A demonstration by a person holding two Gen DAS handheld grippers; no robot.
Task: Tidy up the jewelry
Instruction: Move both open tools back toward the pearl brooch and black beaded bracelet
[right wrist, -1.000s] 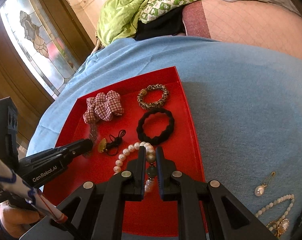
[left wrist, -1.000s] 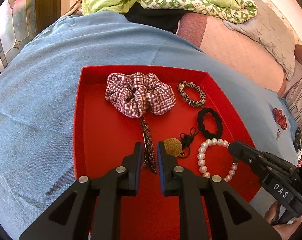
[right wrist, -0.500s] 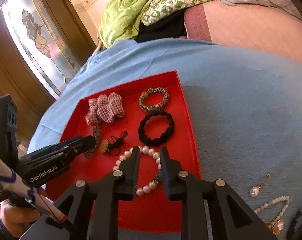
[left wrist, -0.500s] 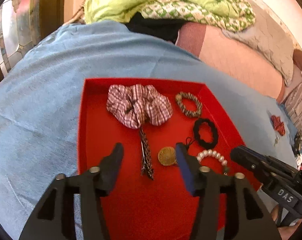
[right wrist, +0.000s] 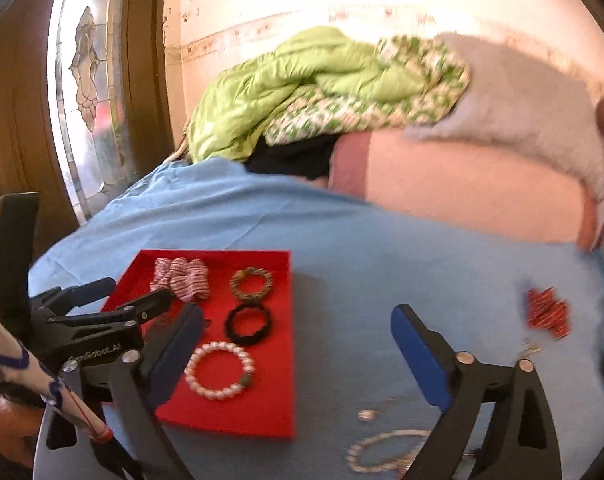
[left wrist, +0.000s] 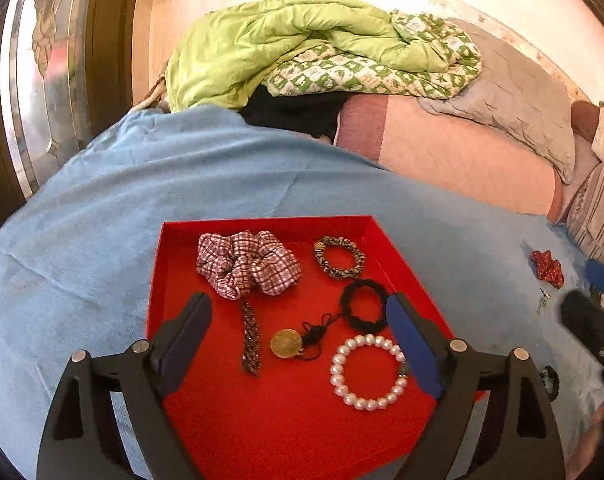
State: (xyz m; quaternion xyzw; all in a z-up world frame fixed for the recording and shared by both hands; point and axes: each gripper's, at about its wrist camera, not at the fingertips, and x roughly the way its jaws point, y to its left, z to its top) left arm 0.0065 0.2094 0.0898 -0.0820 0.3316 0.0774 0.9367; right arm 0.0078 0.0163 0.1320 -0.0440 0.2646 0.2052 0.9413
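Behind everything rose a pale wall and a stained-glass door (right wrist: 89,92), and a bed spread with a light blue blanket (left wrist: 221,184) carried the jewelry, with a crumpled lime-green quilt (left wrist: 285,36) heaped at its far end. On the blanket lay a shallow red cardboard tray (left wrist: 285,432). At the tray's far side sat a maroon-and-white checked fabric scrunchie (left wrist: 247,262), and to its right a small leopard-print hair tie (left wrist: 339,257). Nearer came a black braided hair tie (left wrist: 362,309), a white pearl bead bracelet (left wrist: 366,372), a round gold pendant on a black cord (left wrist: 285,343) and a thin dark beaded hair clip (left wrist: 250,336), all lying loose on the tray floor. Out on the blanket to the right lay a small red patterned scrunchie (right wrist: 548,312), and near the lower edge of the right wrist view a blurred pearl necklace (right wrist: 382,452) and a single small bead (right wrist: 366,415).

Both tools hung above the bed, released. The left hand-held gripper (left wrist: 297,340) hovered over the tray with its jaws opening and nothing pinched between them. The right hand-held gripper (right wrist: 297,352) was likewise opening wide and empty, spanning the tray's right edge, the pearl bracelet lying below beside its left finger.
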